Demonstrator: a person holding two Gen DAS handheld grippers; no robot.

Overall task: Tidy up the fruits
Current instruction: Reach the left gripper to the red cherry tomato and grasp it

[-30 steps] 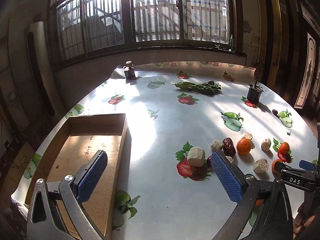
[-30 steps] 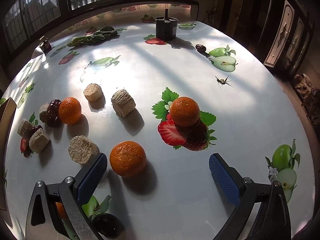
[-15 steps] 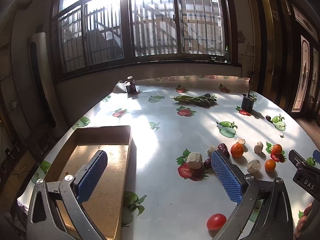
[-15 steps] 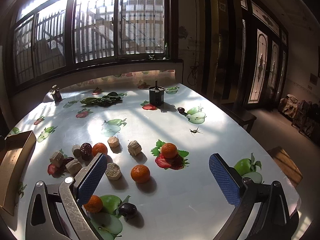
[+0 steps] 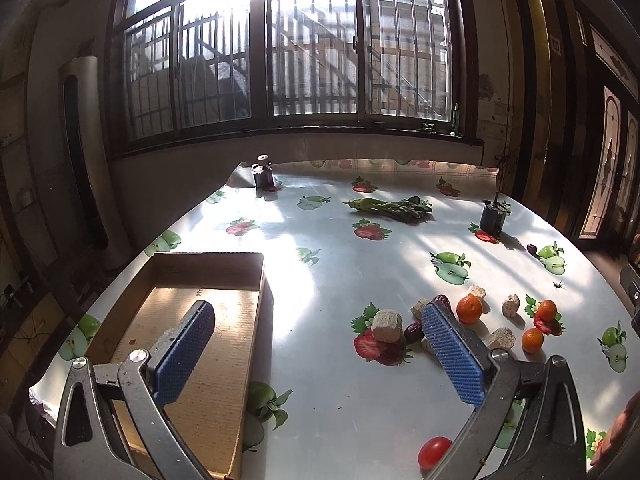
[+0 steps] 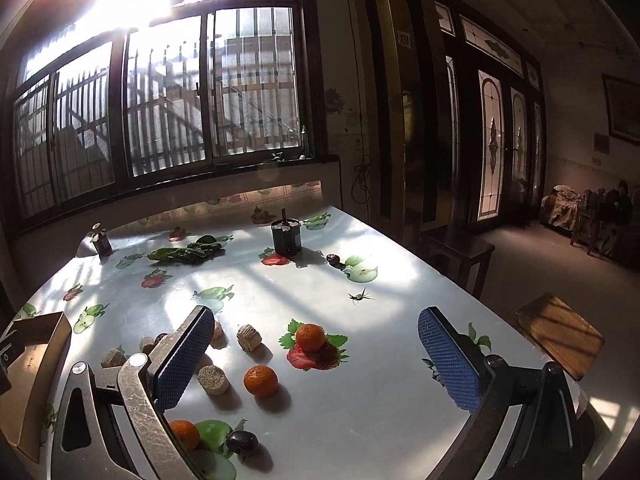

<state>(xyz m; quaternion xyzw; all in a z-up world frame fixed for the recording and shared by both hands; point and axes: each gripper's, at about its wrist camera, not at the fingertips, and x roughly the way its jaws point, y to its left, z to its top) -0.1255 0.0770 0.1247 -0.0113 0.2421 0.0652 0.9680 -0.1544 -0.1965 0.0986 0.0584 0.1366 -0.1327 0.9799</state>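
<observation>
On the worktop (image 5: pixel 360 392), the fruits are lying loose in a cluster toward the right side — three oranges, one on a printed strawberry (image 6: pixel 310 337), one nearer the camera (image 6: pixel 261 380) and one low at the left (image 6: pixel 184 434), with a dark plum (image 6: pixel 242 441) just beside that last one. A red tomato (image 5: pixel 434 452) is sitting apart, close to the near edge. Pale cork-like chunks (image 6: pixel 213 379) and dark dates (image 5: pixel 412 330) are crowding in among the oranges, touching or nearly so. Farther back, a bundle of green vegetables (image 5: pixel 394 209), a small dark pot (image 6: pixel 286 238) and a little jar (image 5: pixel 262 172) are standing well clear. The cardboard box (image 5: pixel 224 264) is resting at the left edge, showing nothing inside but its bare floor. The left gripper (image 5: pixel 316 354) is hovering with its fingers spread wide and gripping nothing — one finger over the box, the other over the dates. The right gripper (image 6: pixel 316 354) is likewise gaping and holding nothing above the oranges.
</observation>
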